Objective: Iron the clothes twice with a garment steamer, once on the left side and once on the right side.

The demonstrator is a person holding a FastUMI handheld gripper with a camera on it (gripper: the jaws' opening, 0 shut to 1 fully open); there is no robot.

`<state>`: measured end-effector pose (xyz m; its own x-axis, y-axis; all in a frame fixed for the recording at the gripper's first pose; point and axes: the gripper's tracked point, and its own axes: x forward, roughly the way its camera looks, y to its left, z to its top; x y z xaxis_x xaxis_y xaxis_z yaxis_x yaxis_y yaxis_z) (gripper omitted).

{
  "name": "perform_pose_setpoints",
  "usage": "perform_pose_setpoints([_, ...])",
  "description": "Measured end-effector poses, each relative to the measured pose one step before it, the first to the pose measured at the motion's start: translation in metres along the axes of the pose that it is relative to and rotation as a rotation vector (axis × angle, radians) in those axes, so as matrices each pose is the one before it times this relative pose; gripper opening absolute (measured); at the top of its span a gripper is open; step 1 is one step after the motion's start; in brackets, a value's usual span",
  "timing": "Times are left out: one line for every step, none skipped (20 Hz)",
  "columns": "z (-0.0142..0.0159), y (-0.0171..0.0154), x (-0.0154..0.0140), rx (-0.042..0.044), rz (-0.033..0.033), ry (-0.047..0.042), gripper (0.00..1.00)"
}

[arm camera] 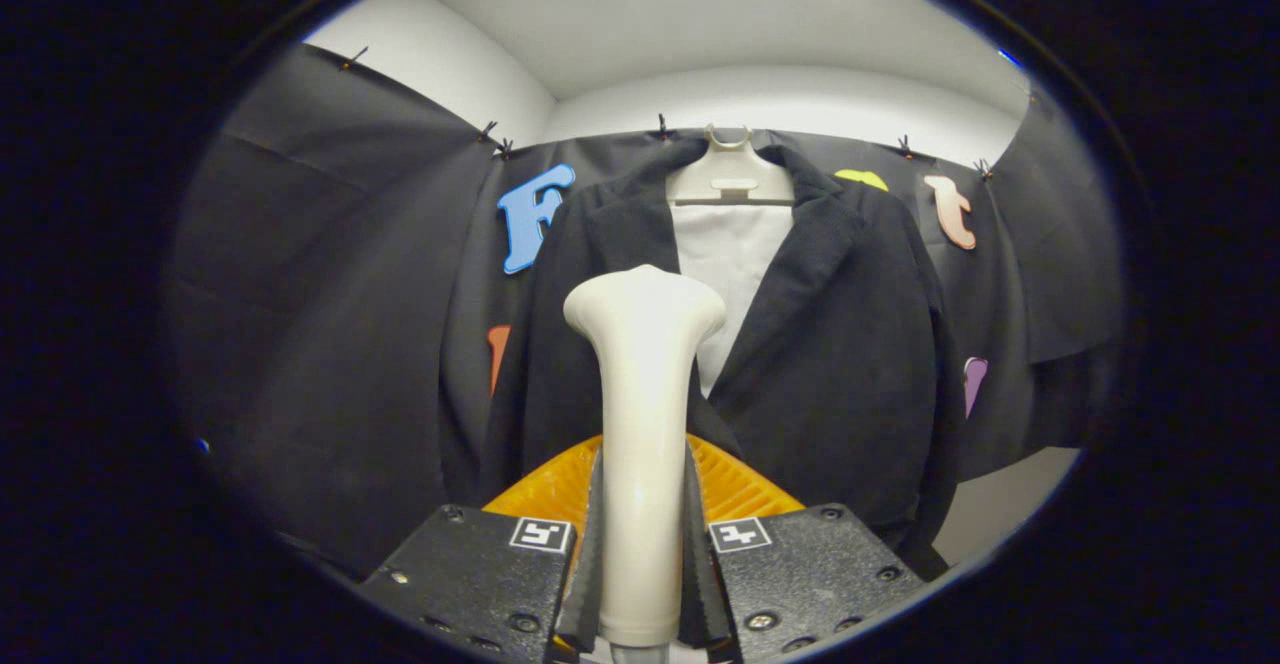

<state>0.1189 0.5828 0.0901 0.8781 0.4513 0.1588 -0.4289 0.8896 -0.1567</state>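
Gripper [643, 544] is clamping the steamer [643, 424] by its handle w/ both fingers pressing on the sides, jaws nearly closed, only the handle's width between them. Steamer is standing upright betw. the fingers, flared head up top, sitting in front of the jacket [830, 344], roughly over the left lapel and the edge of the white panel; can't tell if the head is touching cloth or hanging short of it. Jacket is hanging on a hanger [730, 179] against the booth wall, front open, white lining or shirt [735, 244] showing betw. the lapels. Risks, as judged: handle is smooth and tapering, so it could be slipping or twisting in the grip if the head drags on fabric; jacket is hanging free, so pushing too hard would be swinging it or knocking it off the hook instead of smoothing it; head is sitting near centre, so a pass started here might be missing the outer part of either side; lapel edge could be catching the head and folding over. Materials: steamer is matte cream plastic, slim stem widening to a rounded head. Jacket is dark, soft, slightly napped, notched lapels, draping in loose folds. Hanger is pale plastic w/ a broad neck. An orange ribbed piece [740, 489] is lying just behind the fingers, hard-looking; can't tell what it is.
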Motion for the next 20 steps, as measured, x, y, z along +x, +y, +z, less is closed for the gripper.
perform_pose_setpoints([-0.0056,-0.00053,-0.00292,-0.00283,0.00094,0.01122,0.37])
perform_pose_setpoints([-0.00437,-0.00023,-0.0026,0.00049,0.00022,0.00939,0.37])
perform_pose_setpoints([-0.00575,0.00014,-0.00291,-0.00175,0.00153,0.01281,0.37])
perform_pose_setpoints([-0.00634,-0.00075,-0.00197,0.00108,0.00054,0.01121,0.37])
perform_pose_setpoints([-0.00611,-0.00108,-0.0018,-0.00224,-0.00134,0.01587,0.37])
perform_pose_setpoints([-0.00589,-0.00058,-0.00194,0.00401,-0.00081,0.01418,0.37])
perform_pose_setpoints([-0.0067,-0.00095,-0.00221,0.00035,0.00074,0.01492,0.37])
perform_pose_setpoints([-0.00486,0.0,-0.00151,0.00246,0.00169,0.01239,0.37])
perform_pose_setpoints([-0.00532,-0.0002,-0.00315,0.00005,0.00219,0.01271,0.37])
perform_pose_setpoints([-0.00435,0.00161,-0.00147,0.00021,0.00483,0.01059,0.37])
perform_pose_setpoints([-0.00526,0.00125,-0.00217,-0.00346,0.00391,0.01039,0.37])
perform_pose_setpoints([-0.00433,0.00072,-0.00188,-0.00114,0.00485,0.00689,0.37])
perform_pose_setpoints([-0.00417,0.00055,-0.00191,-0.0038,0.00431,0.0072,0.37])
perform_pose_setpoints([-0.00405,0.00101,-0.00166,-0.00312,0.00602,0.01009,0.37])
perform_pose_setpoints([-0.0058,0.00011,-0.00147,0.00033,0.00488,0.01202,0.37])
perform_pose_setpoints([-0.00411,-0.00025,-0.0021,0.00016,0.00232,0.01038,0.37])
perform_pose_setpoints([-0.00504,-0.00072,-0.00195,-0.00163,-0.00148,0.00787,0.37])
perform_pose_setpoints([-0.00409,-0.00018,-0.00148,-0.00083,-0.00073,0.01037,0.37])
perform_pose_setpoints([-0.00632,-0.00019,-0.00163,0.00175,0.00164,0.01503,0.37])
perform_pose_setpoints([-0.00664,-0.00032,-0.00151,0.00316,0.00186,0.01768,0.37])
